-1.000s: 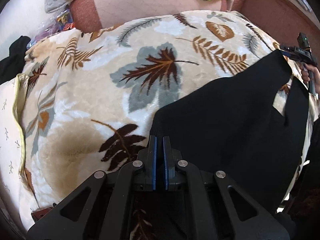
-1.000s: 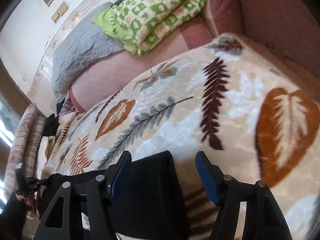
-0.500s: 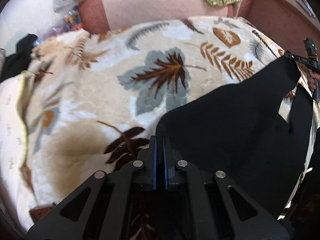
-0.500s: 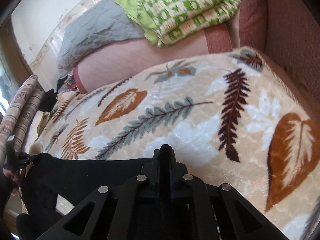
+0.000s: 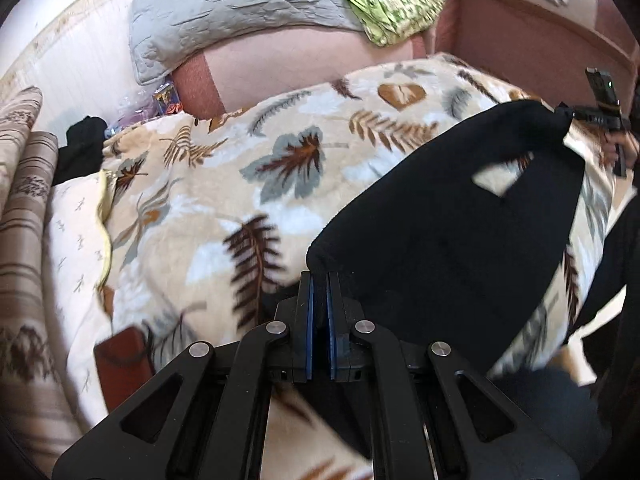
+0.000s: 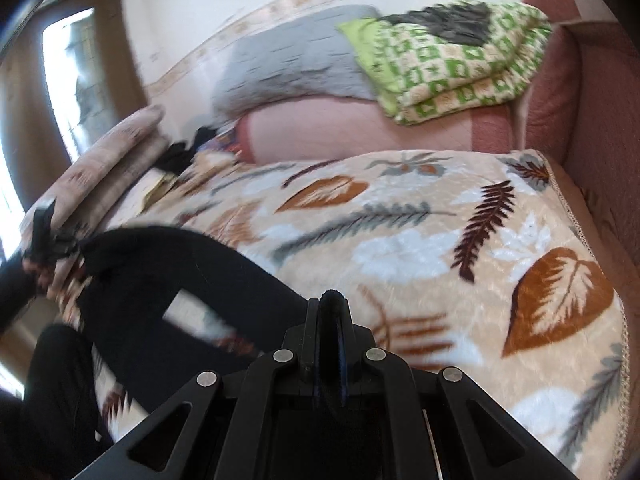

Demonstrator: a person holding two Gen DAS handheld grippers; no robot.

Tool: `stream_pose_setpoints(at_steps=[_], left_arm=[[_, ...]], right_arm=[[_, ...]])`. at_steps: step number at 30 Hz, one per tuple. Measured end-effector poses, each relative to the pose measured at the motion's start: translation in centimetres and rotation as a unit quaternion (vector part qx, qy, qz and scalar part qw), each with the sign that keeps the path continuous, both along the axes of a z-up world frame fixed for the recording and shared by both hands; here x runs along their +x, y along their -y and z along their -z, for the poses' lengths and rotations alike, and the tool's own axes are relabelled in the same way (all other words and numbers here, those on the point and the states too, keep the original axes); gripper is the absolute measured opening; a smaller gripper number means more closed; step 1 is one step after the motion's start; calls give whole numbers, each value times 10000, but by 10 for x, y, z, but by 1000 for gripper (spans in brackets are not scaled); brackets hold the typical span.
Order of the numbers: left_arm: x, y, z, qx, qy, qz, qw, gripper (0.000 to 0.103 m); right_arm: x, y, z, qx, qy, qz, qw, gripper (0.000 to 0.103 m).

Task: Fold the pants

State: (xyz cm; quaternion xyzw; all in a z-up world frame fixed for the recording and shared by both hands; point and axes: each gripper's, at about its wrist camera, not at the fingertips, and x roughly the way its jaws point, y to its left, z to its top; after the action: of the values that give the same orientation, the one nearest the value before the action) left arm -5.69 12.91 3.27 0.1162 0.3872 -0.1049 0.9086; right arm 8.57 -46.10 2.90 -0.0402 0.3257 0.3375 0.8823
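- Black pants (image 5: 460,220) hang stretched between the two grippers, lifted over a plush leaf-print blanket (image 5: 224,200) that covers the bed; a gap in the cloth shows the blanket through it.
- Left gripper (image 5: 319,280): its blue-padded jaws are pressed together on one corner of the pants, the cloth bunching just ahead of the tips.
- Right gripper (image 6: 331,300): jaws likewise clamped together, with a ridge of black fabric pinched up between them. In the left wrist view it shows small at the far right edge (image 5: 568,114), a hand (image 5: 622,148) behind it, gripping the opposite corner.
- In the right wrist view the left gripper appears at the left edge (image 6: 74,246), blurred, with the pants (image 6: 168,280) sagging from it towards the near jaws.
- Beyond the blanket lie a grey quilted cover (image 5: 224,20) and a folded green-and-cream patterned quilt (image 6: 460,68) with something dark on top, both resting on a pink mattress (image 6: 360,132).
- A reddish-brown upholstered bed frame (image 6: 580,100) closes off the right side.
- At the left, a striped brown bolster (image 5: 24,208), a pale pillow with a yellow edge (image 5: 76,232), a dark garment (image 5: 80,144) and some small packets (image 5: 166,98) crowd the bed's edge.
- A brown block (image 5: 122,364) sits on the blanket near the left gripper.
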Motion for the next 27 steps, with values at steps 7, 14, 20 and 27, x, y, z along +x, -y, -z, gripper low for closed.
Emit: stream_pose_setpoints(at_steps=[7,14,20,27], left_arm=[[-36,9,-8,-107,306,149,9994,4],[-56,37,-7,-47,-487,1327,9899,4],[-74,14,58,-30,-1284,924,9874,4],[-75,1,48,-314,-721,124,9968,12]], right_arm=[[-31,6,20,-546,-225,-316,9978,6],[-33,12,25,-639,-316,-242,9972,6],[-39,8,36,-919,-484,-506,9933,6],[-44,4,48,-1258,-594,-490,9891,6]])
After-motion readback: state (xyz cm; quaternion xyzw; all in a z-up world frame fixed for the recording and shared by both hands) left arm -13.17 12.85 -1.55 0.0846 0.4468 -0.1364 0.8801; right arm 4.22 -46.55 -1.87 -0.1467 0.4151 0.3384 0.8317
